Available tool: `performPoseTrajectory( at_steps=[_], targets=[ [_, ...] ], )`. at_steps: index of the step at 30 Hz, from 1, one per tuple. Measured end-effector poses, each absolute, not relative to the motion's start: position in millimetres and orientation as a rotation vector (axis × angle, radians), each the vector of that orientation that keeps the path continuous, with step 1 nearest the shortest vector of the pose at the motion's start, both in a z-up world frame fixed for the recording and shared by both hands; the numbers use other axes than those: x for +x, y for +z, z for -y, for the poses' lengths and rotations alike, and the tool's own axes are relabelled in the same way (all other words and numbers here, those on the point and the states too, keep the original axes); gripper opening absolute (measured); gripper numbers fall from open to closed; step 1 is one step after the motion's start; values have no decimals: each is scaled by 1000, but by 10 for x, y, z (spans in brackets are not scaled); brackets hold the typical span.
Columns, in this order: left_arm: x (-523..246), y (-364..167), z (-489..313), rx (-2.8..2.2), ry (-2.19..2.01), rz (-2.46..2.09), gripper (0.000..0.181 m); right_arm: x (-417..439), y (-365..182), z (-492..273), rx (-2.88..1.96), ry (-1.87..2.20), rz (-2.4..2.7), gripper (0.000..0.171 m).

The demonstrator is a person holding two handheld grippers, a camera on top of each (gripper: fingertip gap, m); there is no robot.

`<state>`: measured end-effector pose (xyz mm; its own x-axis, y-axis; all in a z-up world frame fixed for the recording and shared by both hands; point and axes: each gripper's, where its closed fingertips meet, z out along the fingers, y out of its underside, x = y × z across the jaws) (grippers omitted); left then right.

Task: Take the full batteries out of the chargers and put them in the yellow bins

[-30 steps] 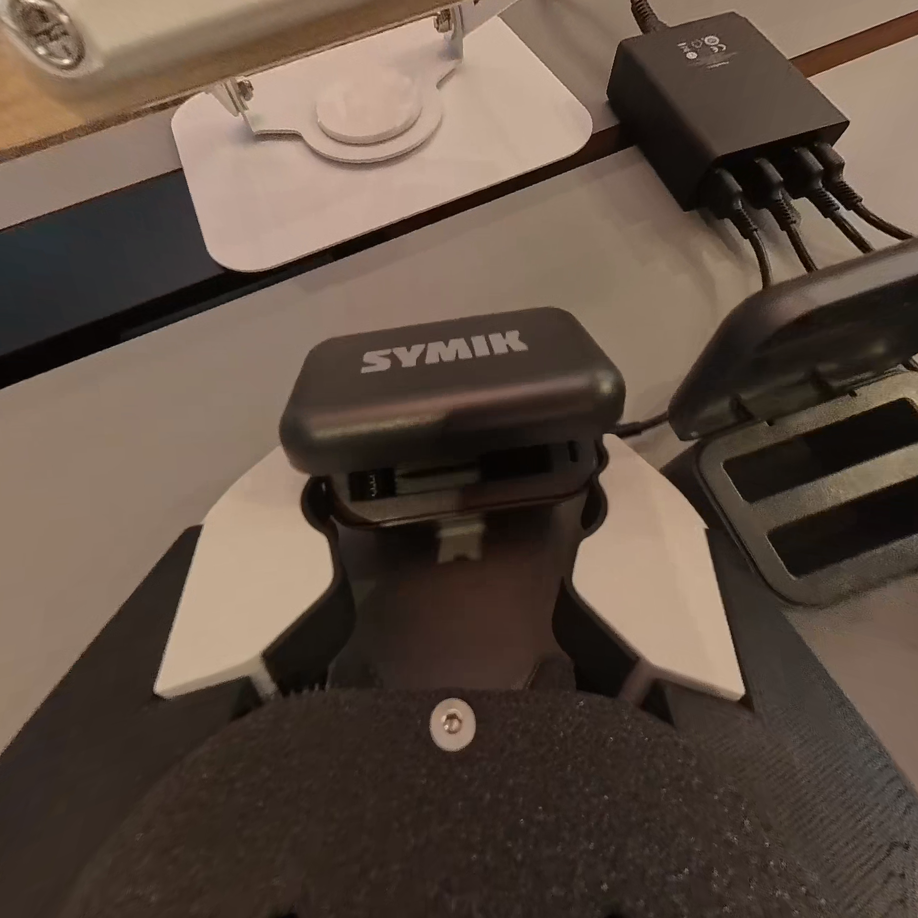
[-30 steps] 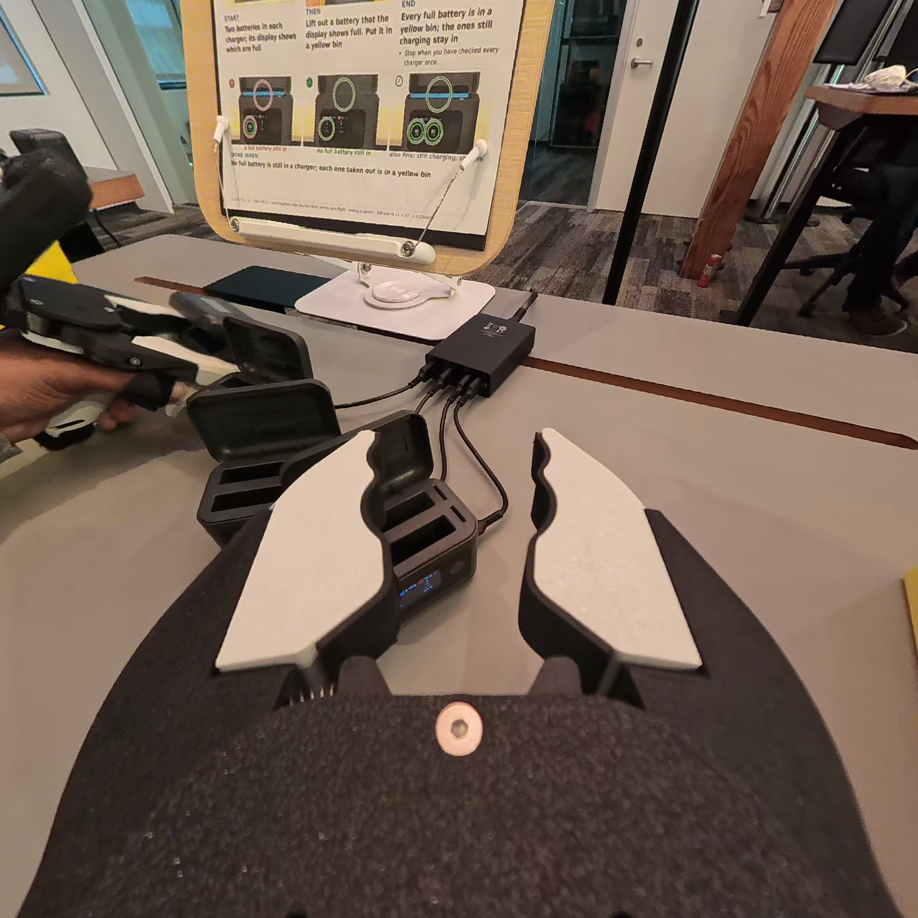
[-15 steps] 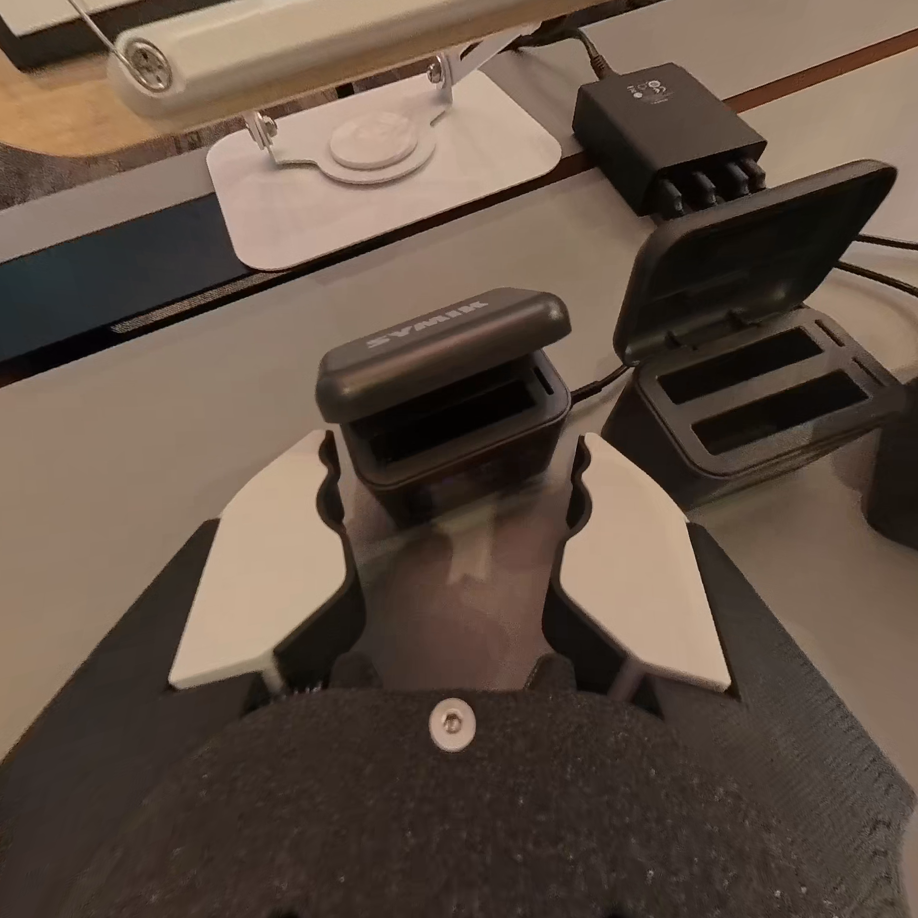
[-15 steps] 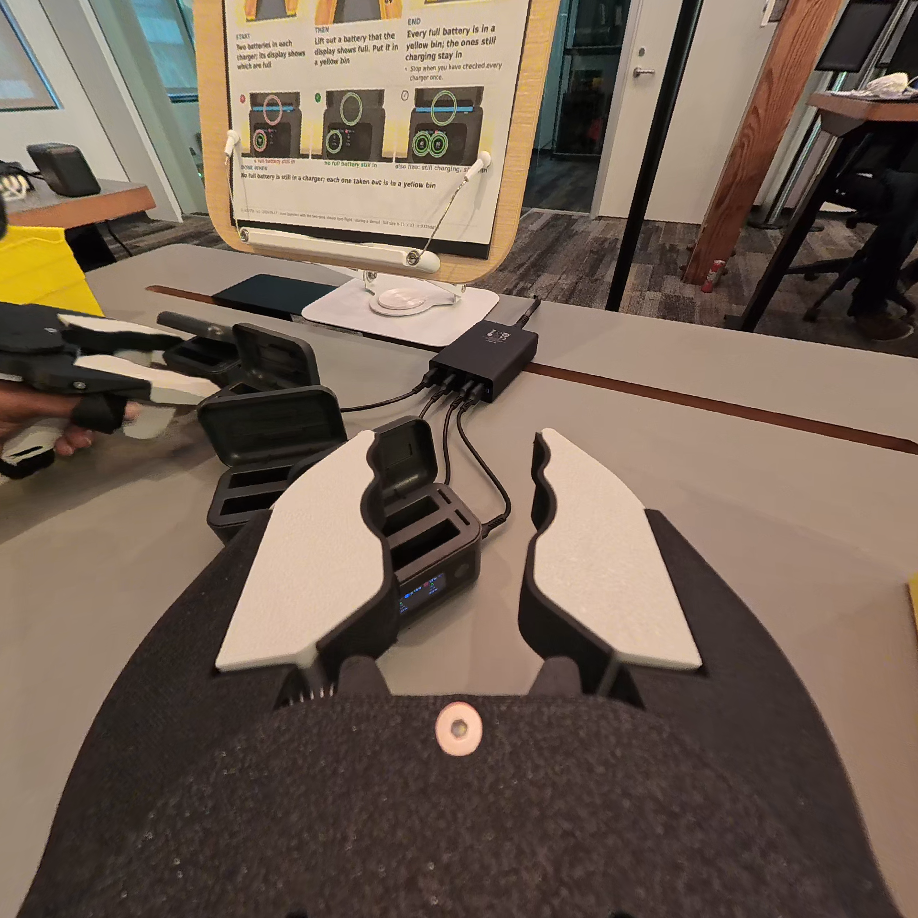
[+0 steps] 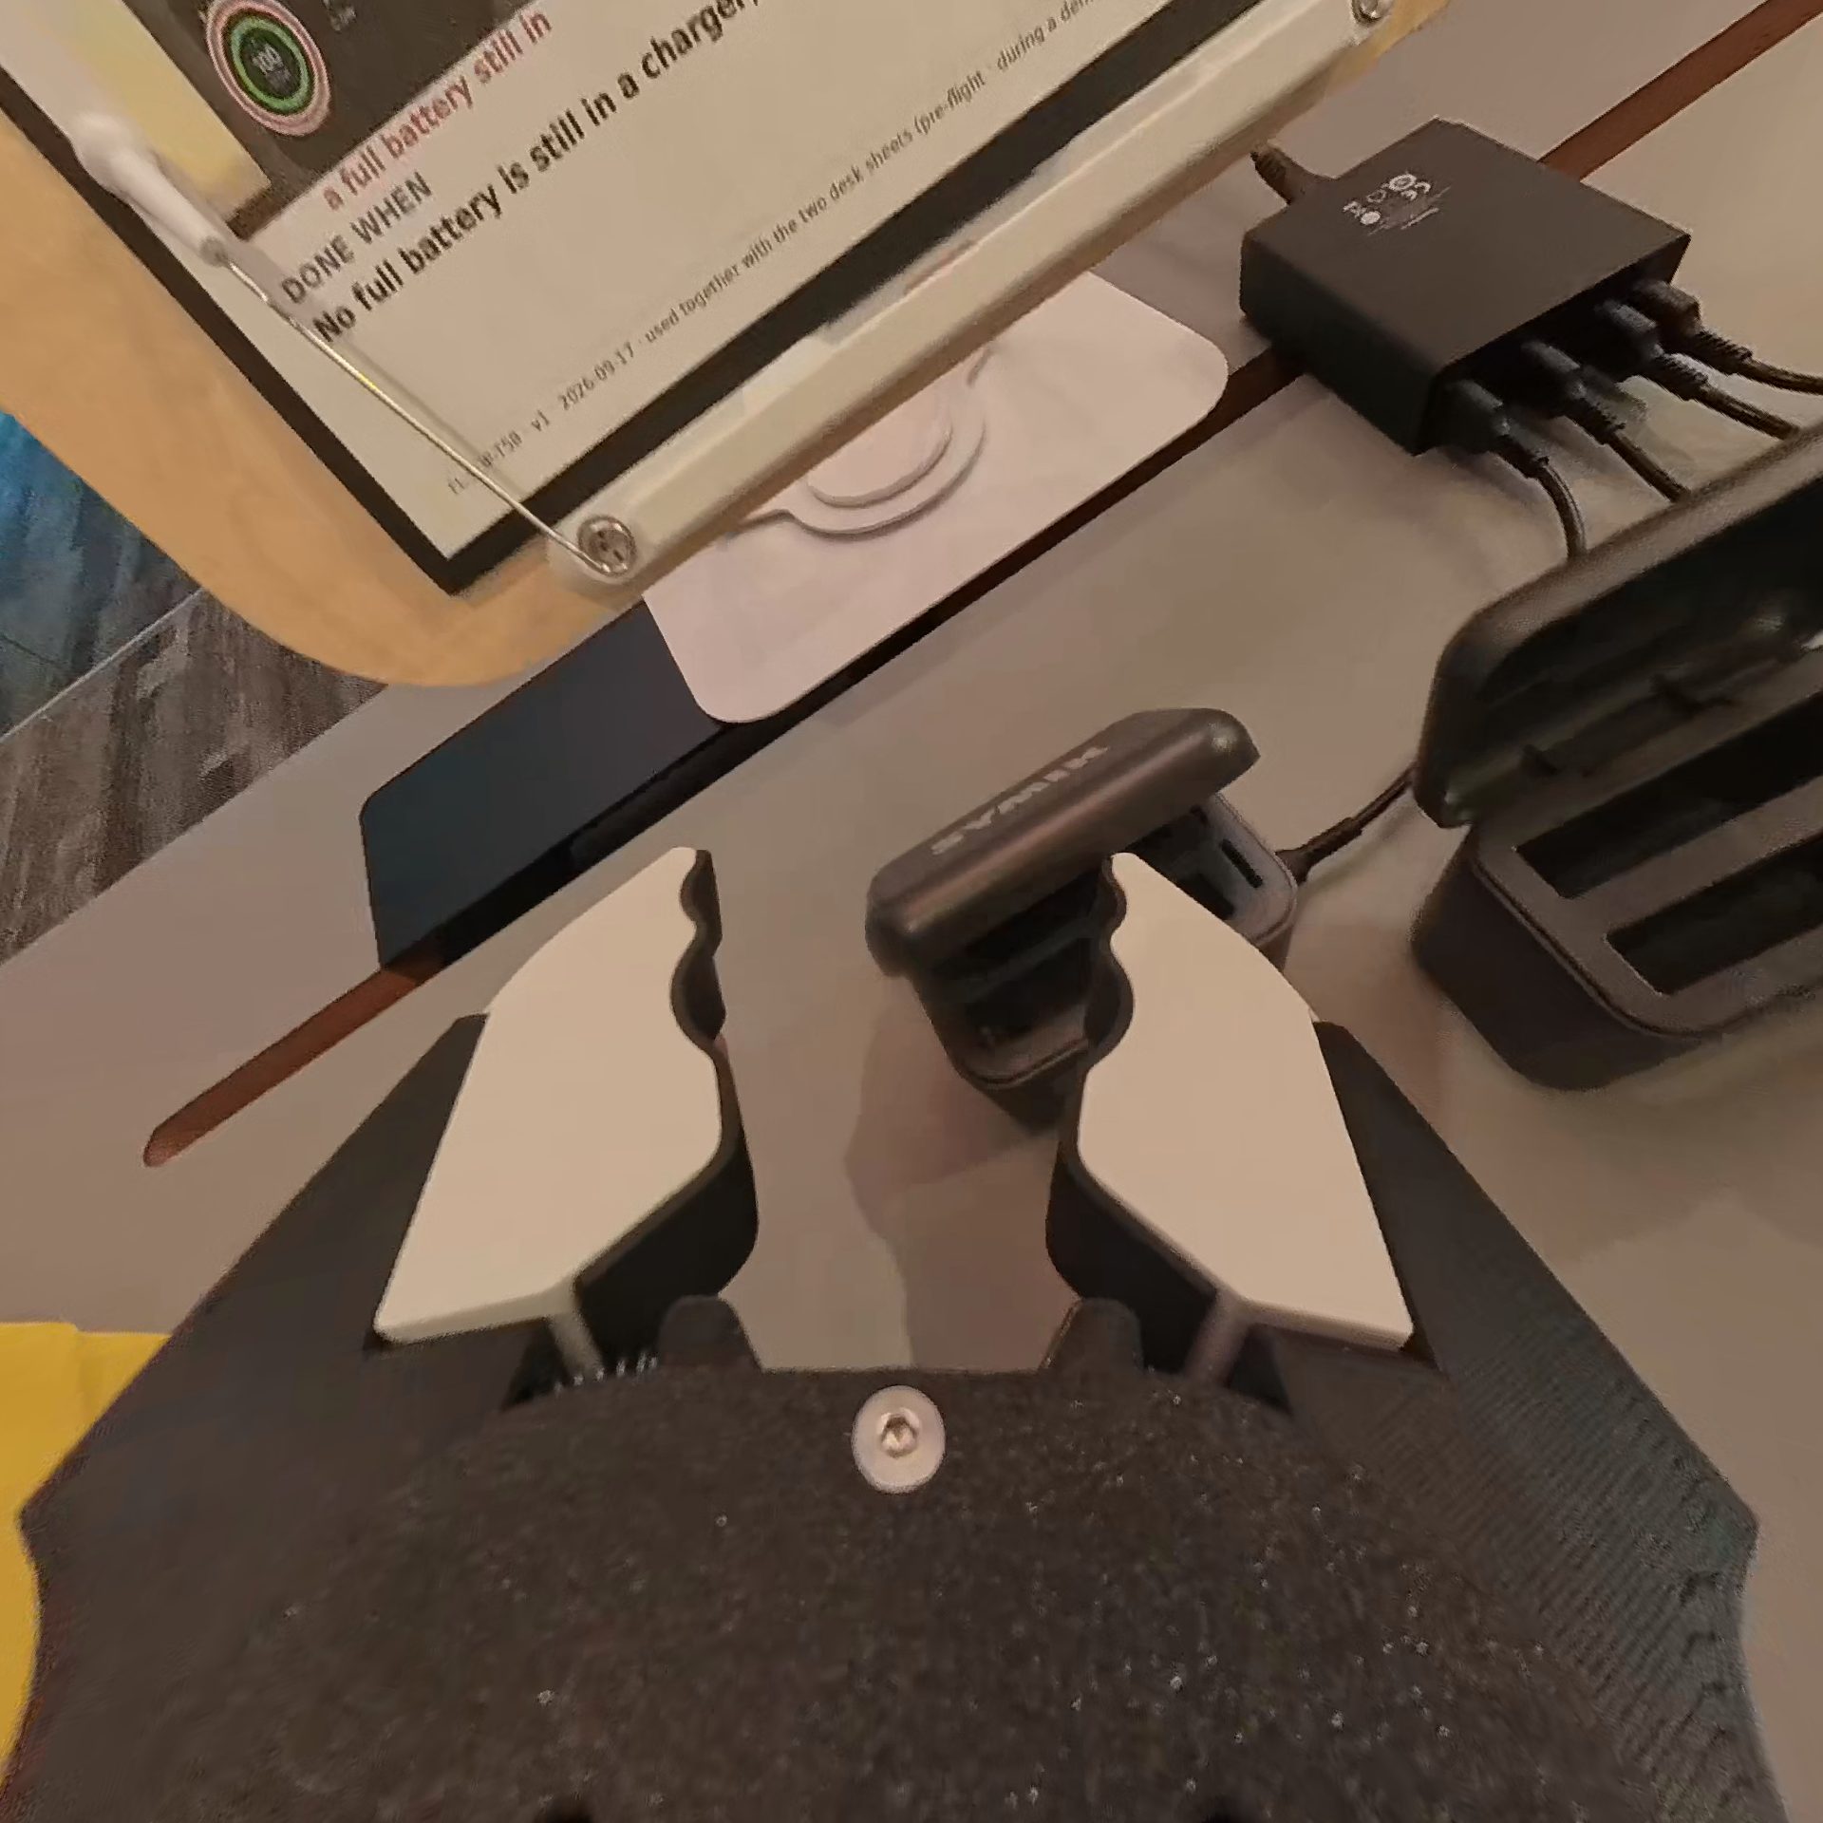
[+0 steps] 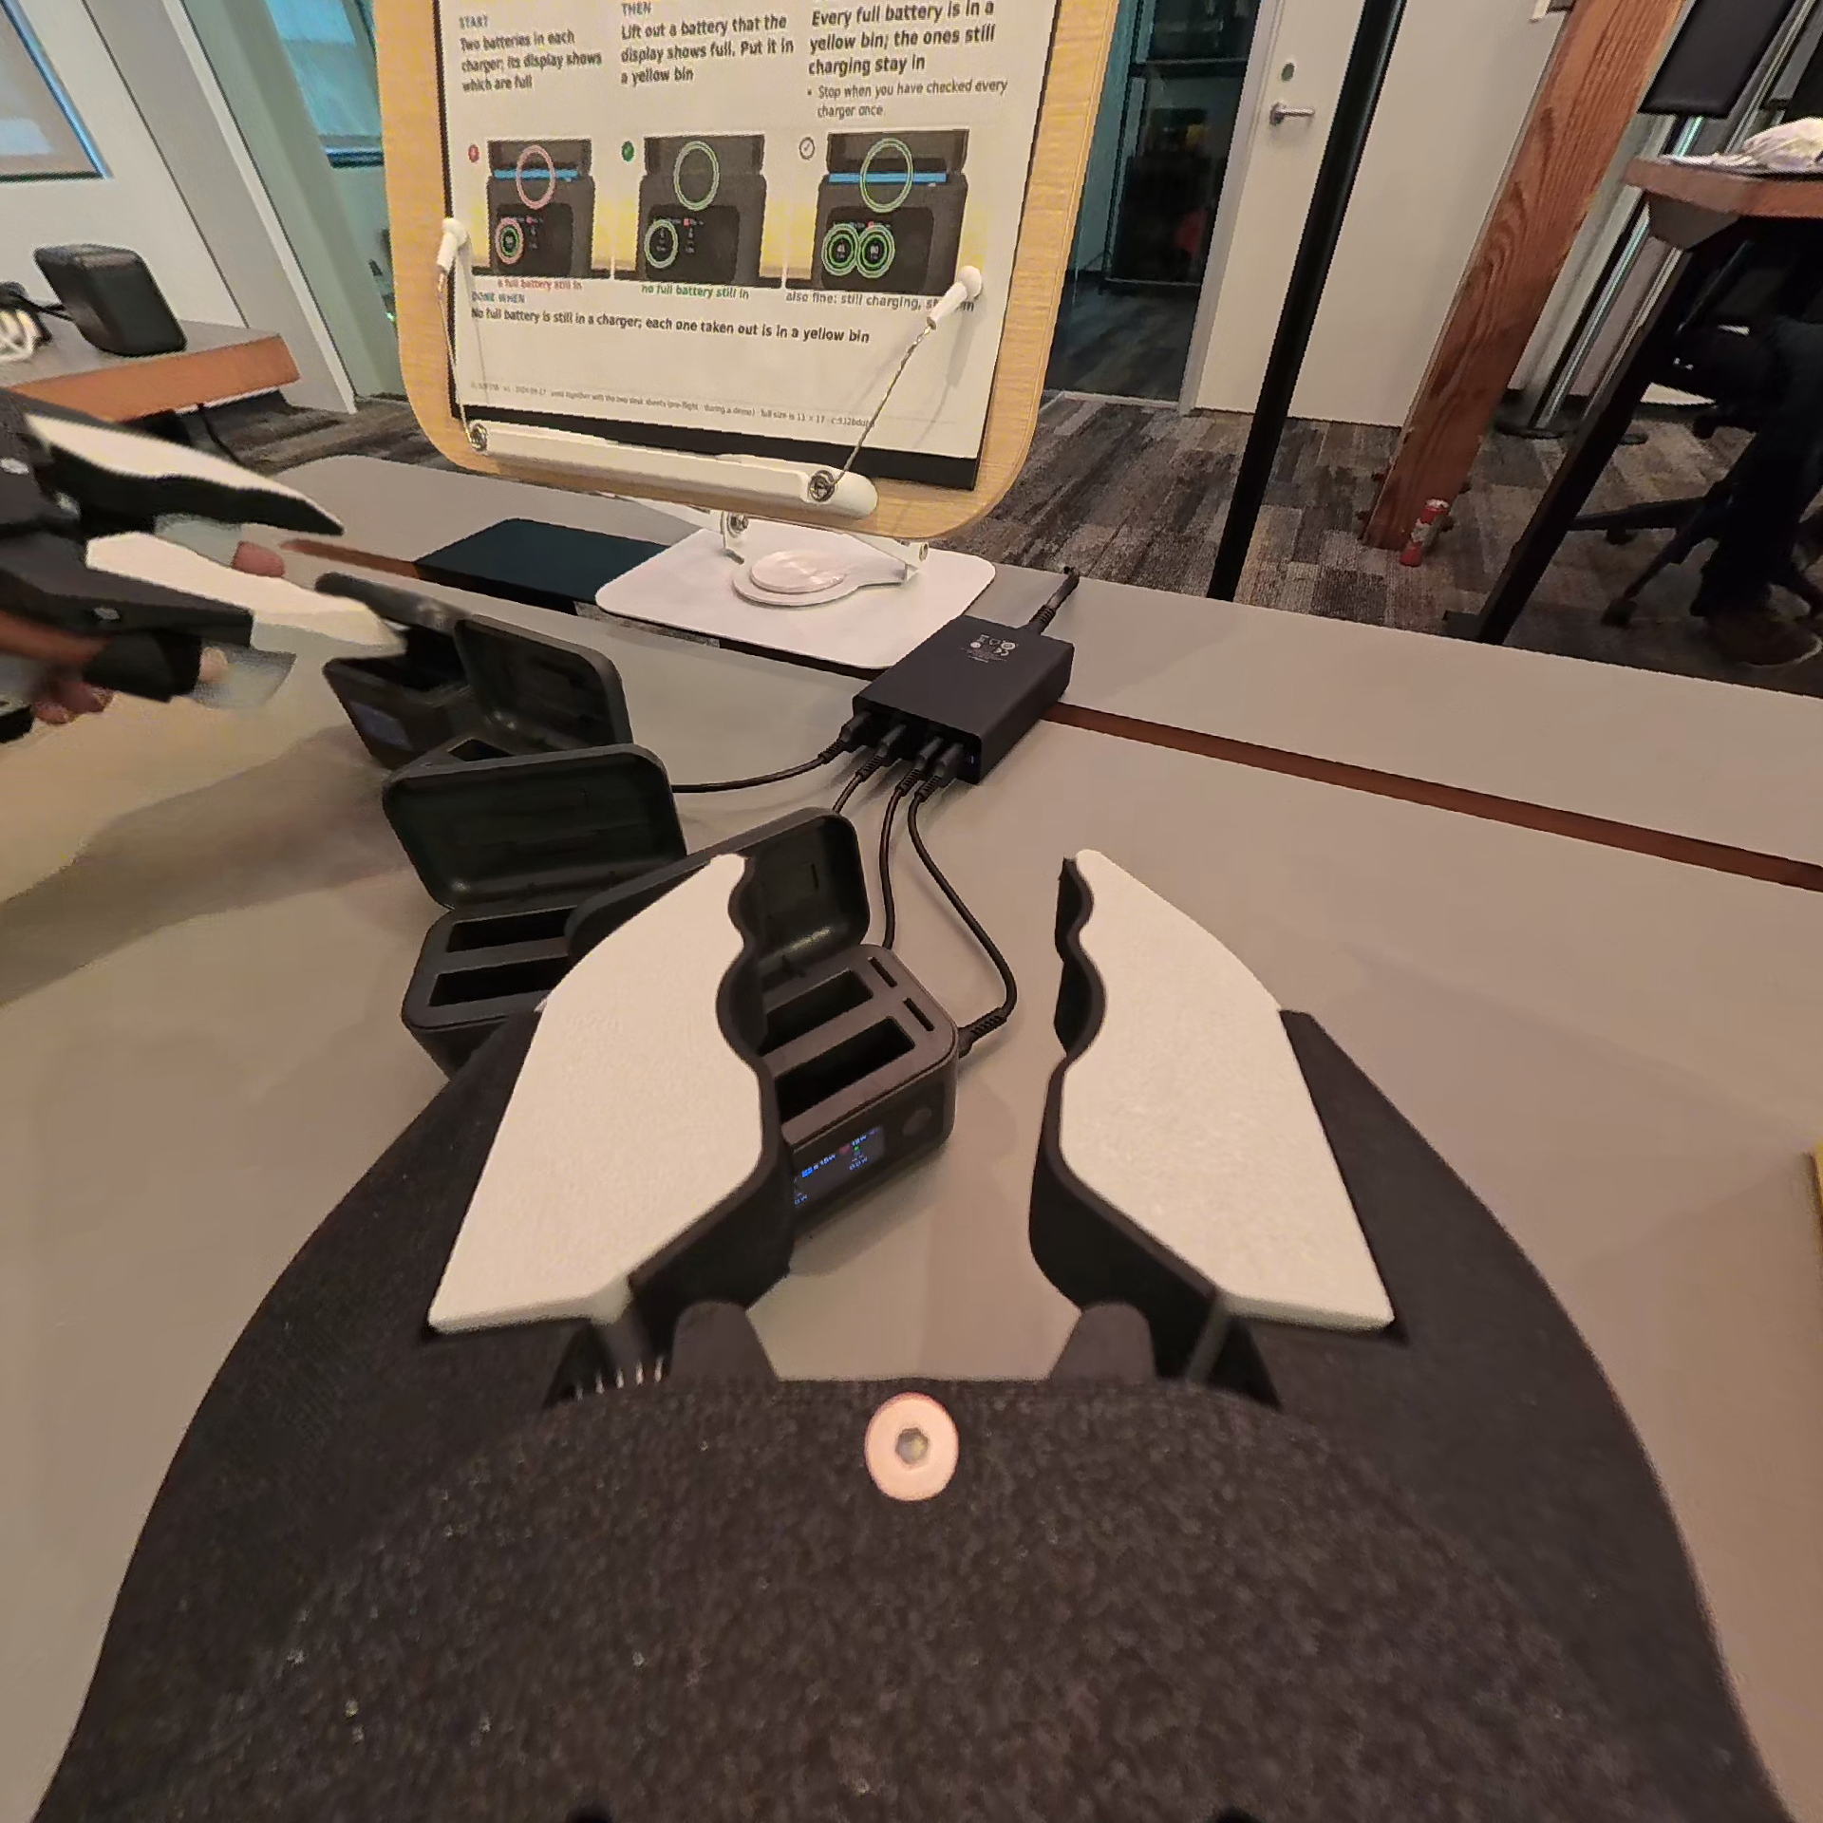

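Observation:
Several black chargers stand in a row on the grey table. In the left wrist view my left gripper [image 5: 912, 873] is open and empty. The leftmost charger [image 5: 1060, 838] has its lid half raised and sits just past my right fingertip. A second charger [image 5: 1628, 917] has its lid up, and its slots look dark. In the right wrist view my right gripper [image 6: 908, 868] is open and empty above the nearest charger [image 6: 858, 1065], whose lid is up and whose display is lit. The left gripper [image 6: 197, 562] hovers over the far chargers [image 6: 473, 691]. A yellow bin [image 5: 39, 1401] shows at lower left.
A black power hub [image 6: 962, 681] feeds the chargers by cables. An instruction board on a white stand [image 6: 799, 592] stands behind them. A dark flat pad [image 5: 513, 829] lies on the table. A yellow edge [image 6: 1813, 1184] shows at far right. A hand holds the left gripper. My left tips are about 30 centimeters from the nearest charger [image 6: 858, 1065], my right tips only 6 centimeters.
My left gripper has drawn back and to the left off the leftmost charger, and its view has tilted up. That charger's lid stands more open. My right gripper has barely moved.

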<state>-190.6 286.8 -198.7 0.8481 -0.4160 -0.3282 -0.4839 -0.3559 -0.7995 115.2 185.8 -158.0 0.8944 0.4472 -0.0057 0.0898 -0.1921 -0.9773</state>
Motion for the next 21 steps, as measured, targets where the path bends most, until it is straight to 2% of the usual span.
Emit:
performPoseTrajectory(
  at_steps=[11,17,21],
  targets=[
    [-1947,-1845,-3126,-2010,121,-513,60,1139,-1589,-1859,-1753,341,420,56],
    [-1966,-1833,-2861,-1971,-36,-398,60,1127,-1543,-1847,-1735,351,414,57],
    [-1975,-1637,-2512,-1835,-119,-321,49,1092,-1506,-1823,-1720,357,417,56]
  ],
)
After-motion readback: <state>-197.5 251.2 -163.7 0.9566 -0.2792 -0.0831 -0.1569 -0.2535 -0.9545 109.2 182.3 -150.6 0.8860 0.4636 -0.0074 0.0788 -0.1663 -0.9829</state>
